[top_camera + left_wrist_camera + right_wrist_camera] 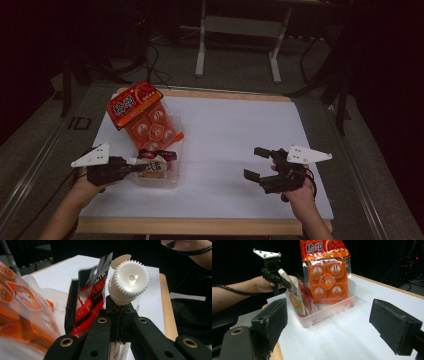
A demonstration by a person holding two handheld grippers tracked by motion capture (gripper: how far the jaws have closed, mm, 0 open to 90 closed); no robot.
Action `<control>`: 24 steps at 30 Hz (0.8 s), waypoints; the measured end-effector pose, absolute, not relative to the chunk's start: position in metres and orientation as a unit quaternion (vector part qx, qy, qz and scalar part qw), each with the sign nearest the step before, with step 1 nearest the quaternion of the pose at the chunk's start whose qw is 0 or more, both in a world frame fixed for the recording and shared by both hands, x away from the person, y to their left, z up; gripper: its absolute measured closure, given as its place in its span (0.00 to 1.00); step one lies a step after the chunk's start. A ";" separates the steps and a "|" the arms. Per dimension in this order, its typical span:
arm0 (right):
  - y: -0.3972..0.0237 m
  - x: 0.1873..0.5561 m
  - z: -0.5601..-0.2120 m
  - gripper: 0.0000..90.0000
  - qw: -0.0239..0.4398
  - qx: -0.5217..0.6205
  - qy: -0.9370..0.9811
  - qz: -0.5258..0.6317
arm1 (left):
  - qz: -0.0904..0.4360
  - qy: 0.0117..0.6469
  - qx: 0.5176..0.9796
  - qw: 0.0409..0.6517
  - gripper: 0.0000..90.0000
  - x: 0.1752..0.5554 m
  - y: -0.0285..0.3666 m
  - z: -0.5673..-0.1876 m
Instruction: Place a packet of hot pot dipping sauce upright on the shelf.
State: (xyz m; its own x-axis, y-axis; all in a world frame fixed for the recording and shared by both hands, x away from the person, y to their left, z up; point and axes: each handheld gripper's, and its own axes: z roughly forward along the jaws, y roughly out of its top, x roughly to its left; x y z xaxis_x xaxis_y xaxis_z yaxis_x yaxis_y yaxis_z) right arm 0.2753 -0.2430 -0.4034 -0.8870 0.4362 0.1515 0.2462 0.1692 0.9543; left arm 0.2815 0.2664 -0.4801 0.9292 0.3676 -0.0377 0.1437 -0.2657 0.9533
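While the right gripper (260,162) rests at about four o'clock on the white table sheet (235,140), its jaws spread wide with nothing between them, the left gripper (134,166) at about eight o'clock is clamped on the neck of a spouted pouch (152,169). From above, that pouch is a pale shape at the near end of the clear plastic tub (160,181), and its cap is hard to pick out. The left gripper view settles it: the jaws meet just under a white ribbed screw cap (129,280), with a dark red-and-black sachet (87,297) standing just beside it at nine o'clock. The right gripper view looks across the sheet between its own open pads and shows the tub's clear wall (329,310), the pouch hanging upright inside it from the left gripper (279,277), and the tall orange snack pack (325,272) propped at the tub's far end. Whether the pouch bottom touches the tub floor I cannot tell.
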 end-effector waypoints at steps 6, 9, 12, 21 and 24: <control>-0.244 0.275 -0.403 0.16 0.076 0.226 0.760 0.604 | 0.098 0.166 0.784 0.590 0.97 0.281 0.270 -0.484; -0.244 0.275 -0.403 0.16 0.074 0.226 0.762 0.603 | 0.097 0.170 0.783 0.590 0.94 0.280 0.271 -0.483; -0.244 0.275 -0.403 0.16 0.073 0.226 0.762 0.603 | 0.095 0.180 0.775 0.599 0.83 0.278 0.273 -0.481; -0.242 0.275 -0.403 0.16 0.067 0.225 0.765 0.600 | 0.147 0.195 0.756 0.607 0.36 0.268 0.276 -0.460; -0.242 0.275 -0.404 0.16 0.065 0.224 0.766 0.599 | 0.148 0.203 0.752 0.609 0.20 0.265 0.274 -0.453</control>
